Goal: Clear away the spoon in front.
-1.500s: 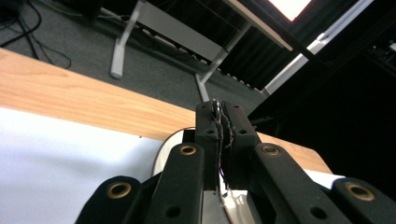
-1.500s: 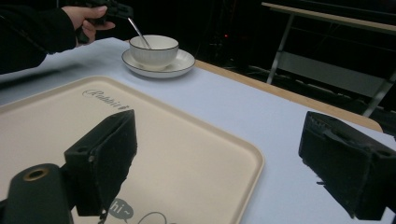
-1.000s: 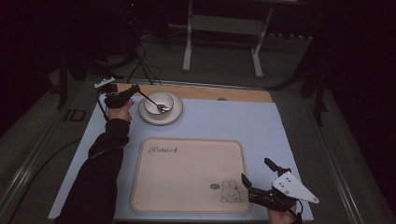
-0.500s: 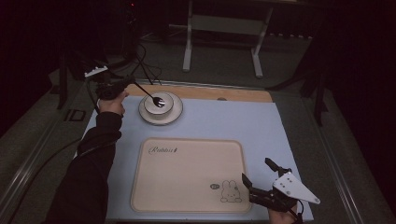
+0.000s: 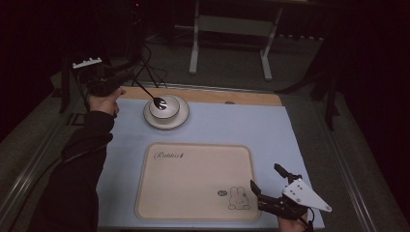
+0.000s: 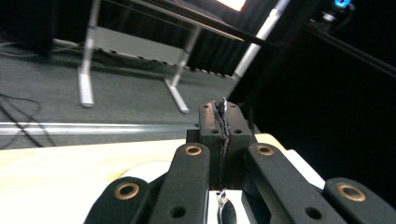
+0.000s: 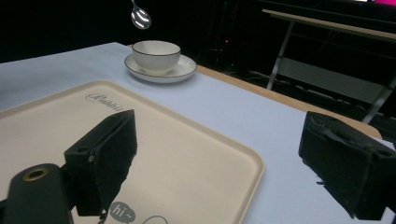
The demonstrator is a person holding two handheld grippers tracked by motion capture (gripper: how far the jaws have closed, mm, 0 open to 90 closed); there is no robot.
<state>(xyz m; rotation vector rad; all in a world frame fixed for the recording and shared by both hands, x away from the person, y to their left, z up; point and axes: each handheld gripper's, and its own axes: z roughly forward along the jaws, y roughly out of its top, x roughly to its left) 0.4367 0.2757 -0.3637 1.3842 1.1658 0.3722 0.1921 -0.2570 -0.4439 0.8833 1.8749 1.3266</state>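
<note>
My left gripper [image 5: 126,77] hovers at the table's far left, shut on the thin handle of a metal spoon [image 5: 153,98]. The spoon slants down toward a white bowl [image 5: 164,107] on a white saucer [image 5: 181,118], its head hanging above the bowl. In the left gripper view, the jaws [image 6: 221,112] press together on the spoon's handle [image 6: 222,125]. My right gripper [image 5: 265,176] stands open over the near right corner of a beige tray [image 5: 193,179], nothing between its pads. From the right gripper [image 7: 219,135], the spoon [image 7: 140,17] hangs in the air over the bowl [image 7: 156,53].
A light blue mat [image 5: 251,128] covers the table, with a wooden strip [image 5: 217,95] along its far edge. The tray bears a rabbit drawing [image 5: 238,198]. Behind the table stand a metal frame [image 5: 229,29] and loose cables [image 5: 147,72] on the floor.
The left hand has risen and drawn back to the left, lifting the spoon out of the bowl. The right gripper has stayed put.
</note>
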